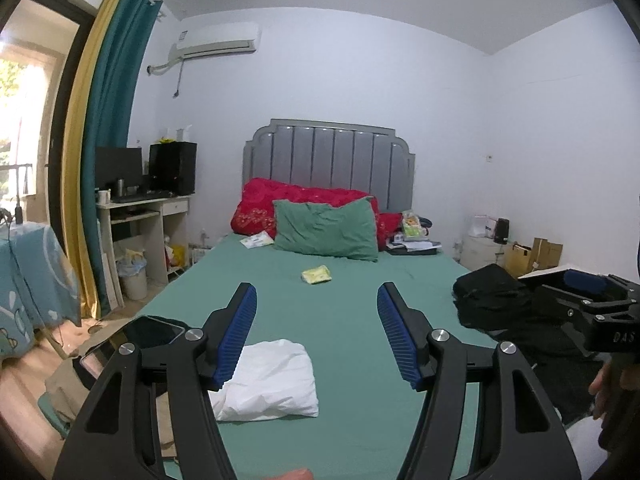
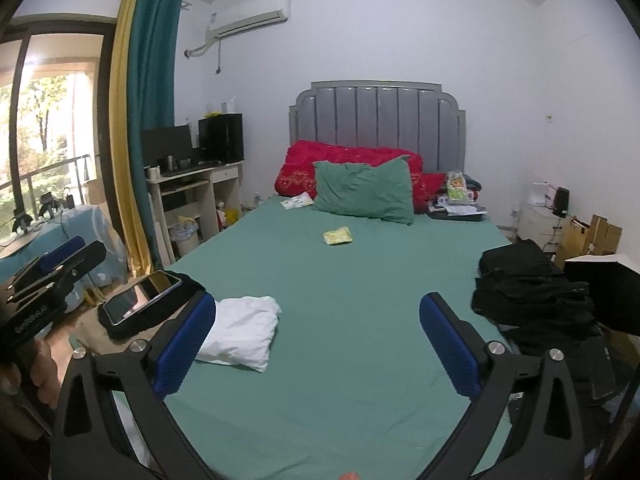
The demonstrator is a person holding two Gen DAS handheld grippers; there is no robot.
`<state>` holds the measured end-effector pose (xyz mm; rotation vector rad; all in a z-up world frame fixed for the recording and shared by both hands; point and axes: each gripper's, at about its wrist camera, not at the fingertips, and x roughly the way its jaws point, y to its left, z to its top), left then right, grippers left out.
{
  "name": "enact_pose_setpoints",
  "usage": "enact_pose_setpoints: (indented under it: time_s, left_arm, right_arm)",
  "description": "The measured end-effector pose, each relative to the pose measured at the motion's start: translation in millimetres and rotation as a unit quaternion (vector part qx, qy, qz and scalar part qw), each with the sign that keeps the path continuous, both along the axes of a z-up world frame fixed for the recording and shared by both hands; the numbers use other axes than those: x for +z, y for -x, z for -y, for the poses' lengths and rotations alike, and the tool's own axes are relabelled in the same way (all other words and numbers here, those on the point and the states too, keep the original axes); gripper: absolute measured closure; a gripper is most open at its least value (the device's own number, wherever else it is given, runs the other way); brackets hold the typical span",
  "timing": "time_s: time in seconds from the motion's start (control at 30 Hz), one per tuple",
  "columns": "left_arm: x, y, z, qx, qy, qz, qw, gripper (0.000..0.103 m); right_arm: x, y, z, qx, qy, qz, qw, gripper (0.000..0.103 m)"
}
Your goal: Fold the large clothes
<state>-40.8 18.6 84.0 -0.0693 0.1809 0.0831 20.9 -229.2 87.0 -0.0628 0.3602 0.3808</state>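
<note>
A folded white garment lies on the green bed sheet near the left front; it also shows in the right wrist view. A pile of black clothes sits at the bed's right edge, also in the right wrist view. My left gripper is open and empty, held above the sheet just past the white garment. My right gripper is open and empty above the middle of the bed. Each gripper shows at the other view's side edge.
A phone lies on dark cloth at the bed's left edge. A green pillow, red quilt and small yellow packet lie toward the headboard. A desk stands left; boxes stand right.
</note>
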Motion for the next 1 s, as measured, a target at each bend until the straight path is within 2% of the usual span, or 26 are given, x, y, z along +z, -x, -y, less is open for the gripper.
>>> enact_pose_setpoints:
  time_s: [0.33,0.67,1.0]
  left_arm:
    - [-20.9,-12.7,-13.3,0.0,0.012,-0.027,0.9996,0.037]
    - [-42.6,-32.4,-16.5,-0.003,0.028,-0.067,0.9974,0.037]
    - [-47.6,-40.5,-11.5,-0.004,0.024,-0.082,0.9963,0.037]
  right_arm:
    - [-26.1,-17.8,-15.2,0.006,0.013,-0.019,1.0,0.001]
    - [-49.6,-40.3,-6.7,-0.009,0.022,-0.049,0.999,0.001]
    - [-55.5,-47.6,-0.6,-0.016,0.021,-0.059,0.998,0.001]
